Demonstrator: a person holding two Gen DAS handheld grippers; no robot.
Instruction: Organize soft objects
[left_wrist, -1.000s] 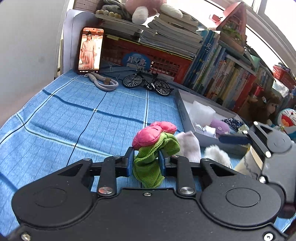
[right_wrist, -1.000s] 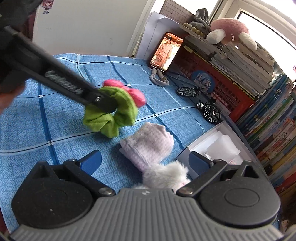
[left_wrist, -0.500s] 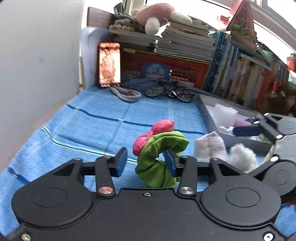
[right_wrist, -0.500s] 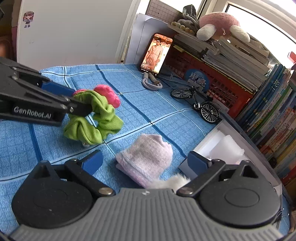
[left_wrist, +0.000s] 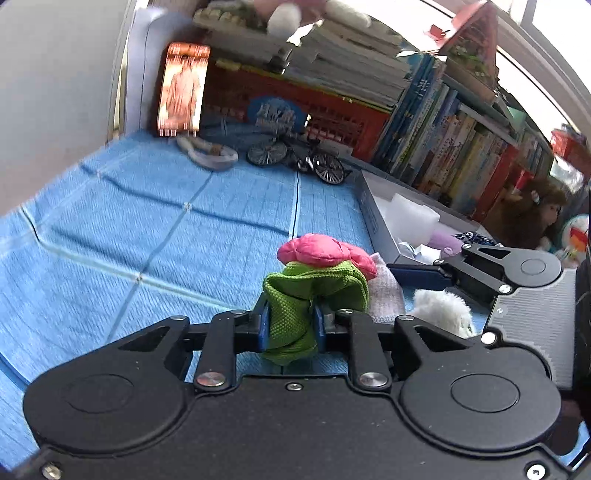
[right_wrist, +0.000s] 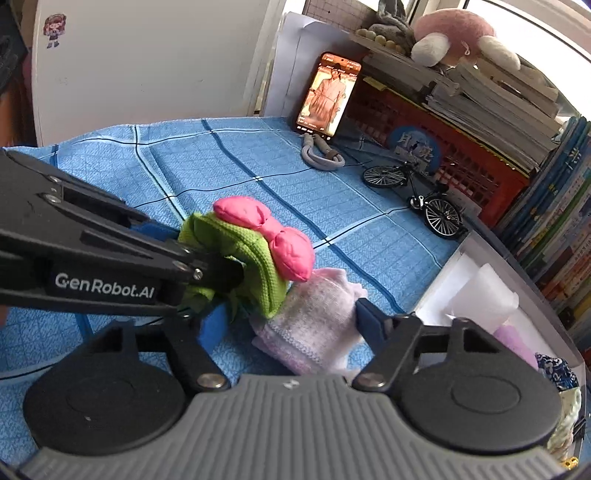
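Closest in, the left gripper pinches the green scrunchie between its blue pads, jaws closing tight on the fabric — its pink bow sits on top, clear of the blue checked cloth. Just beside it, the right gripper straddles the pale pink knit sock lying on the cloth; its jaws are closing, and one pad seems to touch the sock's edge, though I cannot tell whether it presses. A white fluffy piece lies near the sock. Farther right stands the open grey box holding soft items; beyond — a toy bicycle and a propped phone.
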